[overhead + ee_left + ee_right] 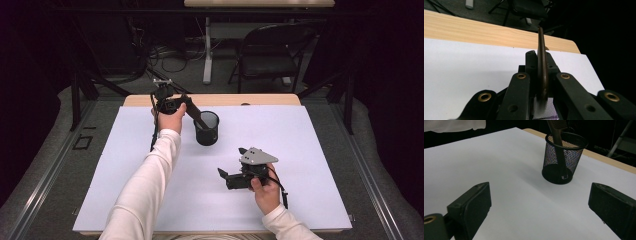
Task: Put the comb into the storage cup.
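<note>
Nearest the person, the right gripper (223, 176) rests low over the white sheet (300, 150) that covers the wooden worktop (220, 99), a grey three-cornered plate on its top. In the right gripper view its jaws stand wide apart with nothing between them, and bare sheet lies ahead of them.

Farther out, near the middle of the sheet, stands a black wire-mesh cup (206, 128), upright. A dark brown, flat, slim-handled tool (556, 137) leans into the cup, its lower end down inside the mesh and its upper part rising out over the rim toward the left gripper (199, 118).

The left gripper is held by a white-sleeved arm, just beside the cup at its far left. In the left gripper view its jaws are clamped on the brown tool (542, 75), seen edge-on between them.

Beyond the worktop stands a dark folding chair (272, 50) on grey floor.
</note>
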Motion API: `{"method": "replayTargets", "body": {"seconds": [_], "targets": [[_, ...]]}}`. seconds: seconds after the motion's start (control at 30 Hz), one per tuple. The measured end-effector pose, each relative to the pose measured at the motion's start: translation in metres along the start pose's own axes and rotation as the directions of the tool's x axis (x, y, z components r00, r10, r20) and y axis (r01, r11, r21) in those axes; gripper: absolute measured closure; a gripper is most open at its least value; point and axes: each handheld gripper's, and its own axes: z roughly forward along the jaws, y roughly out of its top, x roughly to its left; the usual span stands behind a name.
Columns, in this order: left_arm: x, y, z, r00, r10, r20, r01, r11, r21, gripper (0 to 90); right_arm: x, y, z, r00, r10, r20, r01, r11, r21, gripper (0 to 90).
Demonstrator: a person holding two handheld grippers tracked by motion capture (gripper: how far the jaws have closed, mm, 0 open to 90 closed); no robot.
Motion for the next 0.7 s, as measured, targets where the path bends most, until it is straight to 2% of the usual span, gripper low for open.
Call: {"method": "replayTargets", "body": {"seconds": [0.3,0.7], "targets": [[0.008,-0.001,-0.001,0.9995,-0.032,0.000,0.032,0.9995,-0.002,86.0,0.000,0.000,0.000,1.0000,-0.001,0.002,0.001,1.000,0.002,4.6],[0.016,-0.003,-0.001,0.9988,-0.047,-0.010,0.047,0.9988,-0.009,84.9,0.000,0.000,0.000,1.0000,-0.004,0.001,0.004,1.000,0.005,4.6]]}}
